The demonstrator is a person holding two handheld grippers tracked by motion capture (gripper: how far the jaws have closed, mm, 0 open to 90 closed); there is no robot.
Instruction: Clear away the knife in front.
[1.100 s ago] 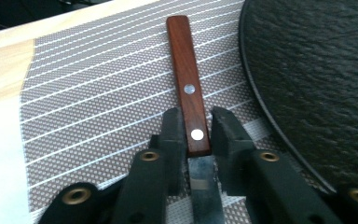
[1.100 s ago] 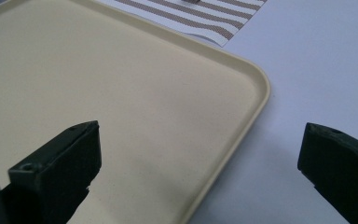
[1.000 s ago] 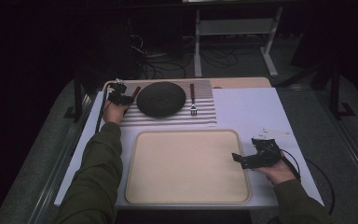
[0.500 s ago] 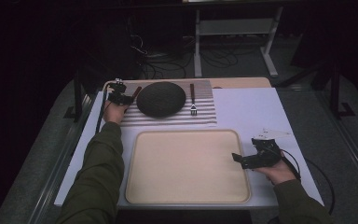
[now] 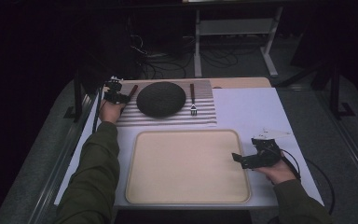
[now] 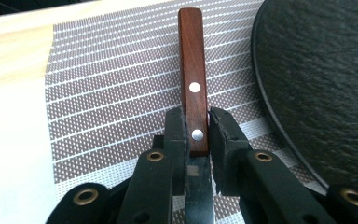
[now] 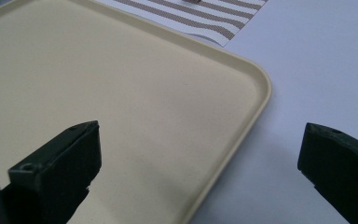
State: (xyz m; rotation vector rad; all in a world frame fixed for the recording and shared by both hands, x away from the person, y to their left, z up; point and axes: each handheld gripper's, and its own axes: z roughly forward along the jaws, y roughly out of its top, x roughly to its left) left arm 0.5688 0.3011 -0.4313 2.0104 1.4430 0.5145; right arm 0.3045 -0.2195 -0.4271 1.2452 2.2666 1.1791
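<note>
Where the striped placemat (image 5: 168,114) reaches its left edge at the far side of the table, the left gripper (image 5: 116,97) sits clenched on a wooden-handled knife (image 6: 193,88). Seen from the left gripper view, both jaws press the sides of the brown handle near its lower rivet, the handle pointing away over the mat and the blade running back beneath the jaws. The left gripper (image 6: 196,133) and knife lie just beside the rim of a dark round slate plate (image 5: 161,98), which rests in the middle of the mat. To the right of the plate, a fork (image 5: 192,99) with a dark handle lies on the mat, tines toward the person. Nearer the person, a cream tray (image 5: 186,165) lies bare on the white table surface (image 5: 251,112). At the tray's right edge, the right gripper (image 5: 242,159) is held low, its jaws released and spread wide; in the right gripper view one jaw hangs over the tray (image 7: 121,107) and the other over the white surface beside the rim.
</note>
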